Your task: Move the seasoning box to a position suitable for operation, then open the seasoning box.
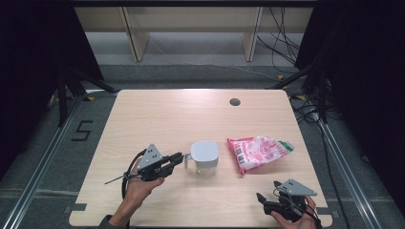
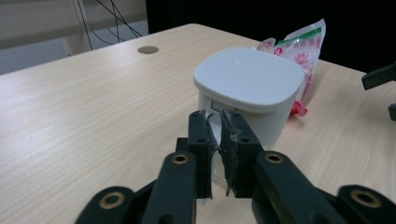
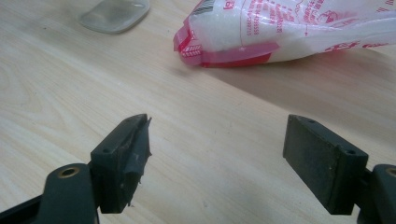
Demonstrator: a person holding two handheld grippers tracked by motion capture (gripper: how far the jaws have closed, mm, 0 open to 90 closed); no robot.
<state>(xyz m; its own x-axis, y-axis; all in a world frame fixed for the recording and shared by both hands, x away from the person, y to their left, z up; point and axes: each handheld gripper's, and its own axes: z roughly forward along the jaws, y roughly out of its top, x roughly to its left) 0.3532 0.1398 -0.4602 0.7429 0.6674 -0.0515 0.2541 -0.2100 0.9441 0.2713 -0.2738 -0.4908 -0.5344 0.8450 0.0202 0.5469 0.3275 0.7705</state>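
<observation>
A clear jug with a white lid point(image 1: 205, 151) point(image 2: 250, 77) stands at the middle of the wooden table point(image 1: 157, 119). Its handle point(image 1: 187, 161) points left, and my left gripper point(image 1: 179, 156) point(image 2: 215, 120) is shut on that handle, the jaws nearly together with the clear plastic between the pads. Just right of the jug lies a pink and white plastic bag point(image 1: 258, 151) point(image 2: 301, 46) point(image 3: 289, 28). My right gripper point(image 1: 261, 198) point(image 3: 217, 140) stands open over bare wood near the table's front right corner, apart from the bag. The jug's base point(image 3: 114, 14) shows at the top left of the right gripper view.
A round cable hole point(image 1: 234, 101) point(image 2: 148, 49) sits near the table's far edge. Beyond the table are wooden bench legs point(image 1: 136, 40) and loose cables point(image 1: 286, 43) on the floor. Dark curtains close off both sides.
</observation>
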